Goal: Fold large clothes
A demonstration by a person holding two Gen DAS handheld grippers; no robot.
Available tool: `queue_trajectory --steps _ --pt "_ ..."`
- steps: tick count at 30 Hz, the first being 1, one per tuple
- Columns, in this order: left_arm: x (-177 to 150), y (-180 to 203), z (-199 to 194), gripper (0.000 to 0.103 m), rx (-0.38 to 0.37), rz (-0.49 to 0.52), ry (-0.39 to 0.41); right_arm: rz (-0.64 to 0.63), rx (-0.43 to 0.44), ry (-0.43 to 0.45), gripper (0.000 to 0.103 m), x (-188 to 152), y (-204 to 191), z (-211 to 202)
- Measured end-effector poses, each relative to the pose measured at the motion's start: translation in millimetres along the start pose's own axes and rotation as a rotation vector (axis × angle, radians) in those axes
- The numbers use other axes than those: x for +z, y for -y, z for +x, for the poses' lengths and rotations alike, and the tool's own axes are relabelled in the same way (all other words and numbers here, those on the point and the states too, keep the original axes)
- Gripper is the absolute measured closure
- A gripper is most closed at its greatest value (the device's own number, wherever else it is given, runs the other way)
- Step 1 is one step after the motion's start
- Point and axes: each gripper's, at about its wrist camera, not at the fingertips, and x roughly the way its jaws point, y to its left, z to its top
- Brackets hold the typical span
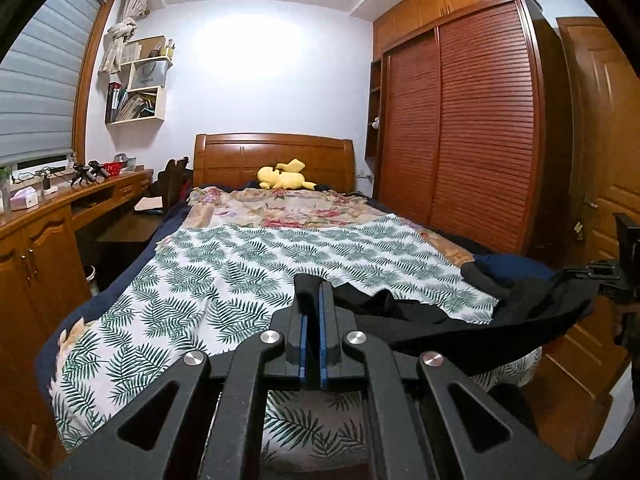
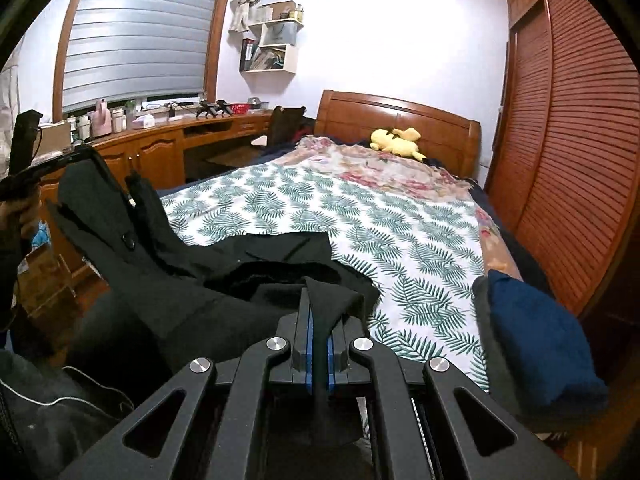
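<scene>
A large black garment [image 1: 460, 320] hangs stretched between my two grippers above the foot of the bed; it also shows in the right wrist view [image 2: 224, 280], with a button on it. My left gripper [image 1: 313, 292] is shut on one edge of the black garment. My right gripper [image 2: 320, 312] is shut on another edge, with cloth pinched between the blue pads. The right gripper shows at the right edge of the left wrist view [image 1: 612, 280]. The left gripper shows at the left of the right wrist view [image 2: 76, 158]. Part of the garment rests on the leaf-print sheet [image 1: 240, 272].
A dark blue folded cloth [image 2: 536, 340] lies at the bed's right edge. A yellow plush toy [image 1: 284, 176] sits by the headboard. A wooden desk [image 1: 60, 208] runs along the left. A slatted wardrobe [image 1: 472, 128] stands on the right.
</scene>
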Motion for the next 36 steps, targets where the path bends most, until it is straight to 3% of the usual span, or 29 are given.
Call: queue_trajectory --steps 8,17,22,28,33,36 --pt "2.5 -6.4 85.9 0.098 0.077 0.029 -0.083 0.026 -0.012 -0.065 0.099 28.6 27.9 96.6" --pt "24.3 -23.9 201.5 0.098 0.176 0.022 -0.098 0.093 -0.058 -0.084 0.099 77.9 73.3 240.3" --pt "31.7 -37.8 250.2 0.098 0.183 -0.011 -0.095 0.173 -0.074 -0.098 0.099 94.9 92.4 316.7" --pt "18.2 -46.8 302.5 0.098 0.175 -0.068 -0.117 0.264 -0.098 -0.138 0.099 93.7 99.5 395.4" --pt "-3.0 -45.1 317.6 0.097 0.138 -0.122 -0.135 0.339 -0.124 -0.147 0.094 89.4 96.5 422.0" --pt "-8.1 -33.1 324.4 0.095 0.152 -0.061 -0.129 0.369 -0.139 -0.105 0.087 90.4 94.2 422.5"
